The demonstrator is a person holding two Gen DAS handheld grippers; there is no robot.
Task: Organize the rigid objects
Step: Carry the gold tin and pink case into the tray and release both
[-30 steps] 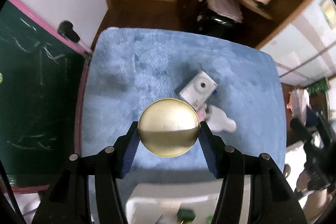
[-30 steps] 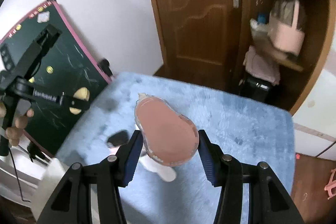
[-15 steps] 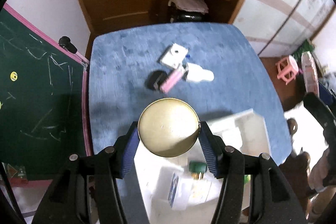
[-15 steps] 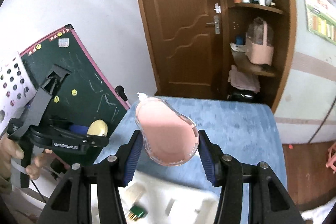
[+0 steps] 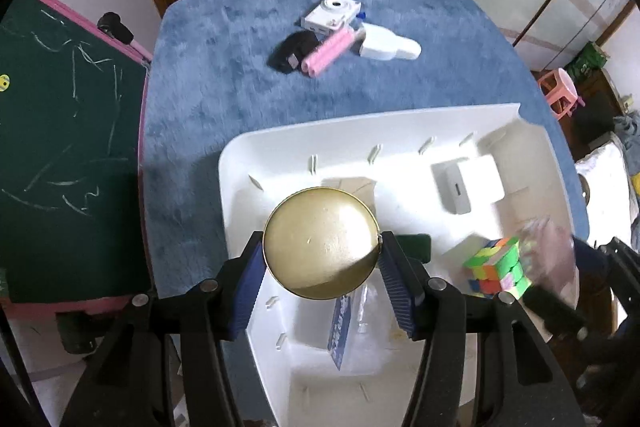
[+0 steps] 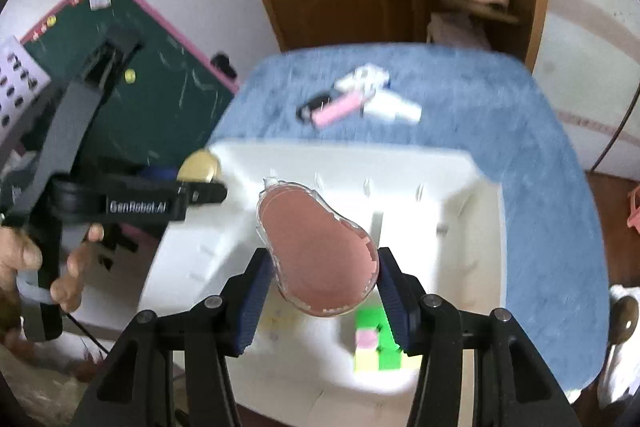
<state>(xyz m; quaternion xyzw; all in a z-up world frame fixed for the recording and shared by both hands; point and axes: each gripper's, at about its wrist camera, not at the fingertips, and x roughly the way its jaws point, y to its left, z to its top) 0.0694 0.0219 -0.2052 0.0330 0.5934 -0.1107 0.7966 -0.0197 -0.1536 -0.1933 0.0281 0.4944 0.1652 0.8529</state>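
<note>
Counting four loose items on the blue mat (image 5: 224,99): one white camera (image 5: 332,13), one black piece (image 5: 294,51), one pink roll (image 5: 328,51), one white bottle (image 5: 390,45). One white bin (image 5: 400,131) sits nearer. Left gripper (image 5: 320,247) pinches one gold tin (image 5: 320,241) above the bin; right gripper (image 6: 320,267) pinches one pink pear-shaped case (image 6: 318,251) over it. Bin contents: one colour cube (image 5: 496,265), one white box (image 5: 468,185), one blue-printed packet (image 5: 344,327). Only the right view shows the hand (image 6: 44,267) carrying the left gripper.
</note>
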